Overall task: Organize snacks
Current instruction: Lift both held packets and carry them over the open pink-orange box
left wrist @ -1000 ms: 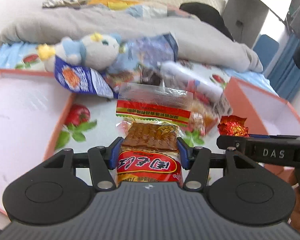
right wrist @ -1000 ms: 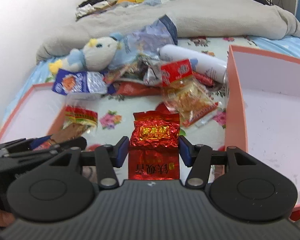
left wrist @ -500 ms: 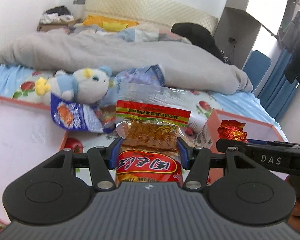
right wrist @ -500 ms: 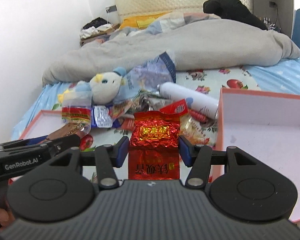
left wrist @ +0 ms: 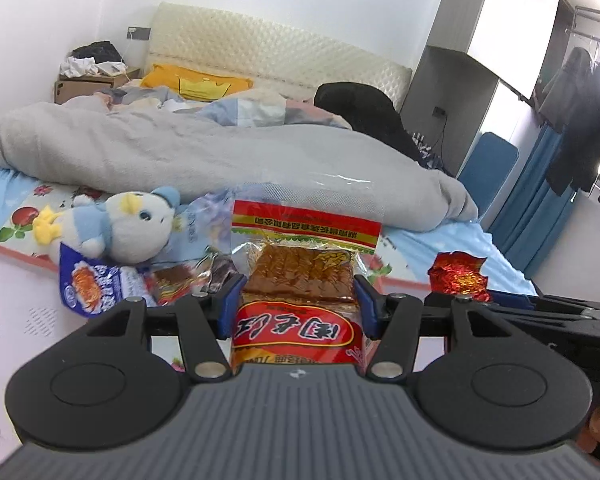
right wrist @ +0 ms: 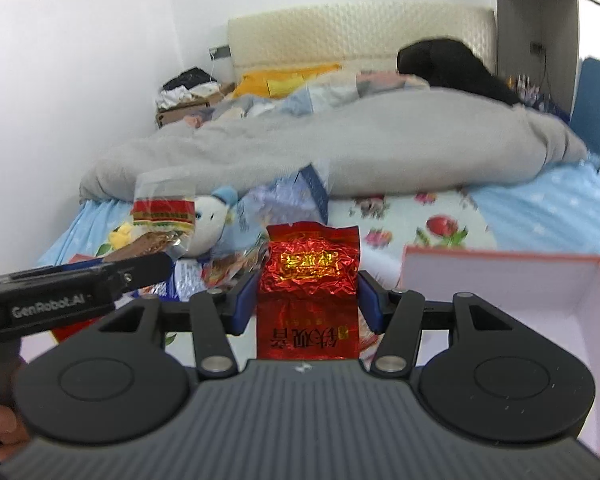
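Note:
My left gripper [left wrist: 298, 300] is shut on a clear packet of brown snack slabs [left wrist: 300, 272] with a red label, held up above the bed. My right gripper [right wrist: 307, 292] is shut on a crinkled red foil tea packet [right wrist: 310, 268], also lifted. Each view shows the other gripper's load: the foil packet [left wrist: 458, 278] at the right of the left wrist view, the snack packet [right wrist: 162, 220] at the left of the right wrist view. Below lie more snacks, among them a blue-and-white bag [left wrist: 96, 286] and small red packets [left wrist: 176, 284].
A white plush toy [left wrist: 128, 228] lies by the snack pile on the flowered sheet [right wrist: 420, 216]. One pink-rimmed white box [left wrist: 16, 300] sits at the left, another [right wrist: 500, 292] at the right. A grey duvet [left wrist: 220, 156] crosses the bed behind.
Both grippers have risen with their packets and tilted up, so the pile and boxes have sunk lower in view and the headboard and walls have come into sight.

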Available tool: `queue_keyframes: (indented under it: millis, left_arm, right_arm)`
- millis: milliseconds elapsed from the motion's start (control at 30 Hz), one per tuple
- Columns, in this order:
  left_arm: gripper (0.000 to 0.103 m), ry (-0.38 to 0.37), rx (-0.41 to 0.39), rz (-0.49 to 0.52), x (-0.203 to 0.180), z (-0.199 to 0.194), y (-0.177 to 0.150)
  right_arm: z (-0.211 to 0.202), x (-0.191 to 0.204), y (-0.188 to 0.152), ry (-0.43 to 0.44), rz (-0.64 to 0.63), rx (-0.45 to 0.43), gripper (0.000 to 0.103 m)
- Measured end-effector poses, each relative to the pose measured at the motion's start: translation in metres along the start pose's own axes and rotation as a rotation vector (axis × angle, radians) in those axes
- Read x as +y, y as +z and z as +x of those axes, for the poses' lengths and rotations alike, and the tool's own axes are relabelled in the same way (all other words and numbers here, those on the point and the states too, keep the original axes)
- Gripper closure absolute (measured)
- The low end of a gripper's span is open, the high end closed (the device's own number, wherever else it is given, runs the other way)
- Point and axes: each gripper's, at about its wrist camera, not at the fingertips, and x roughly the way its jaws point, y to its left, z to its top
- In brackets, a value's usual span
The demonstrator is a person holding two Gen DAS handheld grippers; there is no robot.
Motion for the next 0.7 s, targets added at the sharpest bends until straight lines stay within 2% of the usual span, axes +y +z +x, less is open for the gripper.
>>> queue_keyframes:
  millis: [200, 400, 700]
  left_arm:
    - [0.041, -0.058, -0.011, 0.000, -0.036, 0.009, 0.014]
    - [0.041, -0.129, 0.004, 0.052, -0.080, 0.029, 0.018]
    - [0.041, -0.182, 0.151, 0.101, -0.135, 0.091, -0.002]
  right_arm:
    - [-0.011, -0.027, 0.010, -0.027, 0.028, -0.024, 0.047]
    - [-0.017, -0.060, 0.007, -0.089, 0.056, -0.048, 0.046]
    - [-0.003, -0.132, -0.025, -0.198, 0.184, 0.018, 0.046]
